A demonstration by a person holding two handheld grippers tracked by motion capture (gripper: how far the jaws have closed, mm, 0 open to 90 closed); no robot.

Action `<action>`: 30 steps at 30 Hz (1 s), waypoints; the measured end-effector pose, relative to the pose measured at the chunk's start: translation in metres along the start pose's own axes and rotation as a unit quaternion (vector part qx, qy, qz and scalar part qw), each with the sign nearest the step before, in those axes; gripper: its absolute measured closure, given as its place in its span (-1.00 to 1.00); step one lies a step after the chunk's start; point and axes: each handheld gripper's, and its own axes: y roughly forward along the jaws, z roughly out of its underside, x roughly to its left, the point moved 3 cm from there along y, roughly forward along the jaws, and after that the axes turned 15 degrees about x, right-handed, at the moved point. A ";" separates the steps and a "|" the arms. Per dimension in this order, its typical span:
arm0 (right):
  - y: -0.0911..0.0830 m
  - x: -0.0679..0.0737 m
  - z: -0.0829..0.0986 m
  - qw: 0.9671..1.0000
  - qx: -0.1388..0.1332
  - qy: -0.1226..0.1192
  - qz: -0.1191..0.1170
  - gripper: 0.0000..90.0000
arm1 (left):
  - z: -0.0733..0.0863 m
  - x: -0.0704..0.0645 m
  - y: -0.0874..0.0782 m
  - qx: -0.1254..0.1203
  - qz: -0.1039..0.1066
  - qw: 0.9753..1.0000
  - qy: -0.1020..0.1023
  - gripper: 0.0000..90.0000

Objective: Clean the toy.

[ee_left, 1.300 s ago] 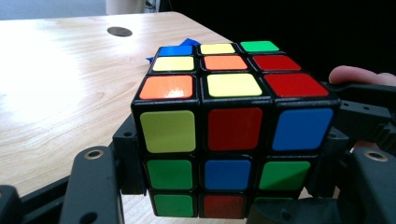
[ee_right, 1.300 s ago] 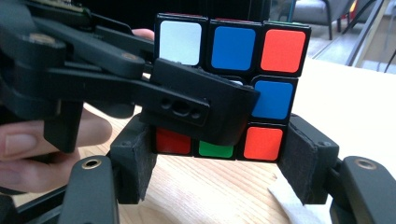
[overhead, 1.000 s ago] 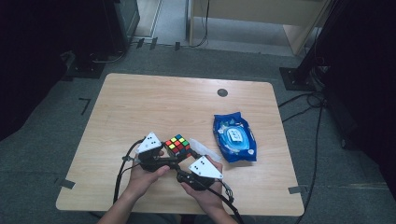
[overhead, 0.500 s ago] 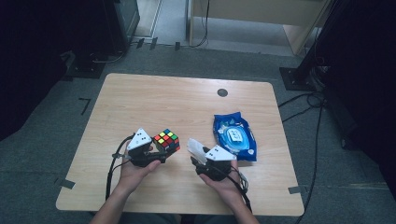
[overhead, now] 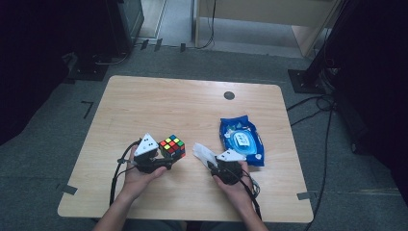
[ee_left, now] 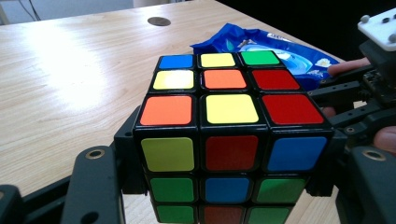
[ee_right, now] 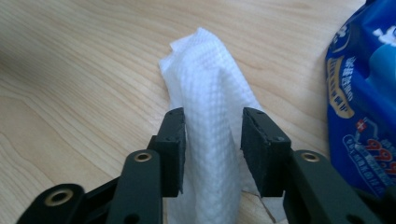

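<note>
Left hand-held gripper: jaws spread wide, clamped on either side of a scrambled puzzle cube, at the counter's near left. Right hand-held gripper: jaws partly closed, pinching a folded white wipe over the counter, just beside a blue wipes packet.

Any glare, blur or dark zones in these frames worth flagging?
High view: floor around the table falls into deep shadow, tabletop evenly lit. Left gripper view: bright glare patch on the wood at left, cube sharp, wipes pack behind softer. Right gripper view: white wipe crisp, its weave readable, no blown highlights.
</note>
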 end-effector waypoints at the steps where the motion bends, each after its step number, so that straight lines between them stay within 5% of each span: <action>1: 0.003 0.000 0.001 1.000 0.006 -0.002 0.001 0.46 | 0.000 0.000 0.001 0.001 -0.001 1.000 0.001 -0.25; 11: 0.006 0.001 0.003 1.000 0.008 -0.007 -0.001 0.94 | 0.001 -0.002 0.002 0.003 0.002 1.000 0.002 -0.25; 16: 0.005 0.002 0.002 1.000 0.009 -0.012 0.001 1.00 | 0.001 -0.004 0.003 0.006 0.002 1.000 0.008 -0.25; 23: -0.022 0.002 -0.009 0.998 -0.053 0.010 -0.017 1.00 | 0.003 -0.008 0.009 0.015 -0.007 1.000 0.020 -0.25; 30: -0.063 0.009 -0.025 0.991 -0.122 0.030 -0.055 1.00 | 0.004 -0.021 0.019 0.031 -0.018 0.998 0.050 -0.25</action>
